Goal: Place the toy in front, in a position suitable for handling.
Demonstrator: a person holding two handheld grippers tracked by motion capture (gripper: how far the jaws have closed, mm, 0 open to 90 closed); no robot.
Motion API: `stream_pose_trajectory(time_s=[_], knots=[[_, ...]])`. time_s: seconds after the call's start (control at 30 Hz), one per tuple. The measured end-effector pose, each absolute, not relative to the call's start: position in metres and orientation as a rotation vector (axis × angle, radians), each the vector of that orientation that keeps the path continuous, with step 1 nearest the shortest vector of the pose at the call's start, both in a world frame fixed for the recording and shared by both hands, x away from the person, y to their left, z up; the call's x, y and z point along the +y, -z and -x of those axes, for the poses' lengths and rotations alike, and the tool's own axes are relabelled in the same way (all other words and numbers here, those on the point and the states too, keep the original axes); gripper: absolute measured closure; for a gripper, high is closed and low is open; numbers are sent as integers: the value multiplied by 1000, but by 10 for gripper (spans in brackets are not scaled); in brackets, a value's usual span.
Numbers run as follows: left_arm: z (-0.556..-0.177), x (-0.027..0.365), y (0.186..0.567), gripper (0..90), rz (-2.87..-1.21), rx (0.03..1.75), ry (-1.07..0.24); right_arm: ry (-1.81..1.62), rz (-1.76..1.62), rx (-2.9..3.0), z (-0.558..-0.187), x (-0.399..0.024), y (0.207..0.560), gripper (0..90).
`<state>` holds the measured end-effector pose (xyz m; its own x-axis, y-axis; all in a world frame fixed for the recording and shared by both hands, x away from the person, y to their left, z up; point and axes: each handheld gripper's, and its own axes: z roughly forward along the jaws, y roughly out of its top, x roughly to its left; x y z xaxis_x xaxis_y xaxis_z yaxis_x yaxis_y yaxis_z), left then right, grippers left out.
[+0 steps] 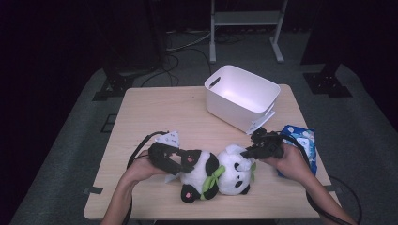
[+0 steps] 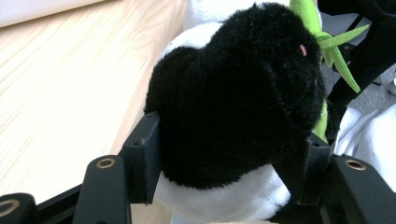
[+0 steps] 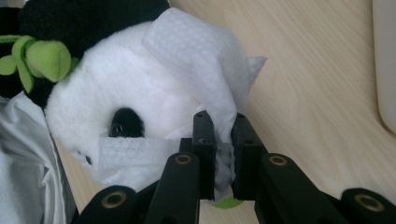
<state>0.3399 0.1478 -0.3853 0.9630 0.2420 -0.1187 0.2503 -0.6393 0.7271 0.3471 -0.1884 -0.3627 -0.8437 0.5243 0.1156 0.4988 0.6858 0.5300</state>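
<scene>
A white wipe (image 3: pixel 205 70) is pinched in the right claw (image 3: pixel 220 140) against the head of a plush panda (image 1: pixel 220 171). The panda's black limb is clamped by the left claw (image 2: pixel 229 154). The toy is laid on the table (image 1: pixel 150 112), near a white bin (image 1: pixel 241 96).

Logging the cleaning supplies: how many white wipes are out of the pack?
1. A white textured wipe is draped on the plush panda's white head, pinched in the right claw. Others may be hidden.
</scene>
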Motion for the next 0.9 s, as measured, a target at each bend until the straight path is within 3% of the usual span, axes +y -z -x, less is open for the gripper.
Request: stream_pose_trajectory(time_s=[0.4,0.9], knots=[[-340,146,384,390,-2291,349,10,-853,-881,2847,-344,-197,365,819],[-341,146,383,390,-2294,357,10,-880,-674,2874,-345,-142,338,818]])
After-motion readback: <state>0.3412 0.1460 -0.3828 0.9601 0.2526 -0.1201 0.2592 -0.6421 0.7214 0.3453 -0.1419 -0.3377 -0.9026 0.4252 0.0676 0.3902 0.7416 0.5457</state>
